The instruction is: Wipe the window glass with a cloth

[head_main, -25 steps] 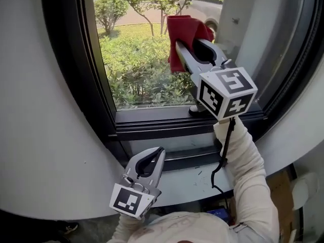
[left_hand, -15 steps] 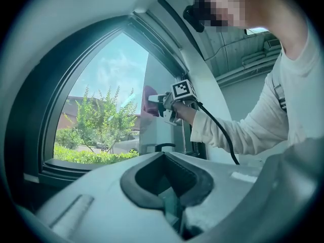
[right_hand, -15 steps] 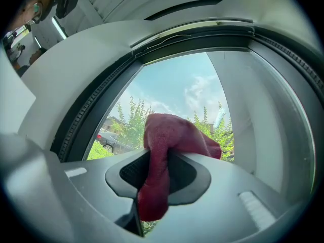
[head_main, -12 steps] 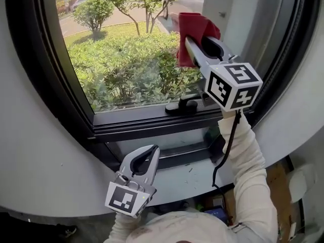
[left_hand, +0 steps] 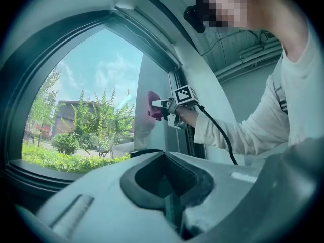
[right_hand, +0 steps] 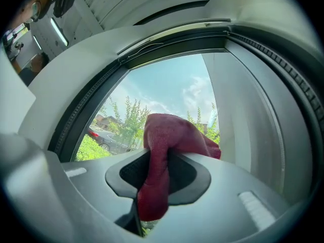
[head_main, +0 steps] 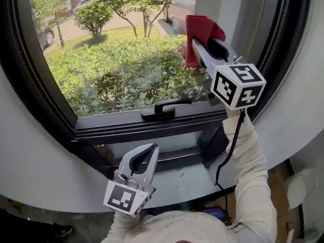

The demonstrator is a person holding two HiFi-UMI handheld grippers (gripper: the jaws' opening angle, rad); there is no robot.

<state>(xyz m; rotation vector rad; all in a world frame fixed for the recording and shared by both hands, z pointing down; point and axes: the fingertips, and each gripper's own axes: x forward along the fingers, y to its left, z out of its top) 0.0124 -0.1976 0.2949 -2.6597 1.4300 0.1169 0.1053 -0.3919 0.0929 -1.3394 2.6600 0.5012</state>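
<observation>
A red cloth [head_main: 200,32] is pressed against the window glass [head_main: 116,59] near the pane's upper right corner. My right gripper [head_main: 196,43] is shut on the cloth, with my arm stretched up from the lower right. In the right gripper view the cloth [right_hand: 169,133] bunches over the jaws and hangs down between them, with the glass [right_hand: 167,90] just beyond. My left gripper [head_main: 148,152] hangs low by the sill, shut and holding nothing. In the left gripper view the red cloth [left_hand: 153,105] shows far off at the pane's right edge.
A black window frame [head_main: 152,127] surrounds the pane, with a black handle [head_main: 163,108] on its lower rail. Below it is a white sill [head_main: 187,181], and curved white wall stands on both sides. A black cable [head_main: 230,146] hangs from the right gripper. A cardboard box [head_main: 277,186] sits at the lower right.
The right gripper has carried the cloth rightward across the glass, from above the handle toward the right frame. The left gripper has stayed low by the sill.
</observation>
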